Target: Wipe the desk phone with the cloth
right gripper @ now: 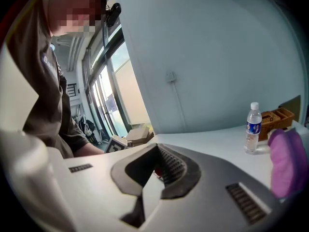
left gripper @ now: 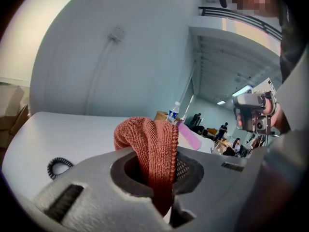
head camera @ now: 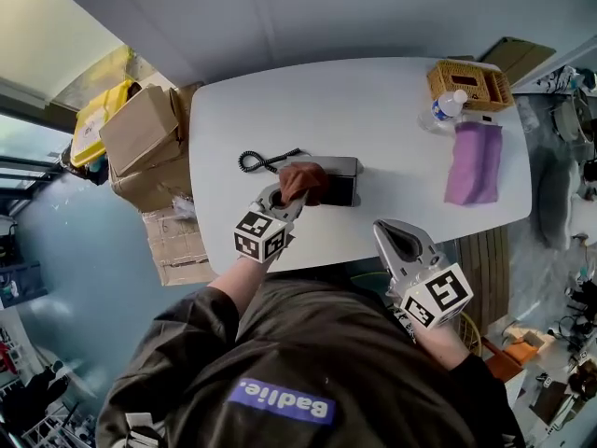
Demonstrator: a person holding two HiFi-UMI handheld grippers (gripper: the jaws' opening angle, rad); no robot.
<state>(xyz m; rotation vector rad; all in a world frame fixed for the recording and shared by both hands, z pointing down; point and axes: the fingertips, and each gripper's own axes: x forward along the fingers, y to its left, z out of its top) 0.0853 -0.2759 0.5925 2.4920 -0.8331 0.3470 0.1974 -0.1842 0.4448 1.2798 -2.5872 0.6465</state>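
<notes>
A dark grey desk phone [head camera: 338,183] lies on the white table [head camera: 373,110], its coiled black cord [head camera: 266,161] trailing to the left. My left gripper [head camera: 285,199] is shut on a rust-red cloth [head camera: 301,181], which rests on the phone's left end. In the left gripper view the cloth [left gripper: 147,139] bulges up out of the left gripper [left gripper: 158,153] and hides the phone; the cord [left gripper: 58,167] shows at the left. My right gripper [head camera: 401,241] hovers shut and holds nothing at the table's front edge, to the right of the phone. Its jaws meet in the right gripper view [right gripper: 155,151].
A purple cloth [head camera: 474,161], a water bottle [head camera: 448,107] and a wicker basket [head camera: 469,84] sit at the table's far right. Cardboard boxes [head camera: 140,133] are stacked on the floor beside the table's left end. A wall runs behind the table.
</notes>
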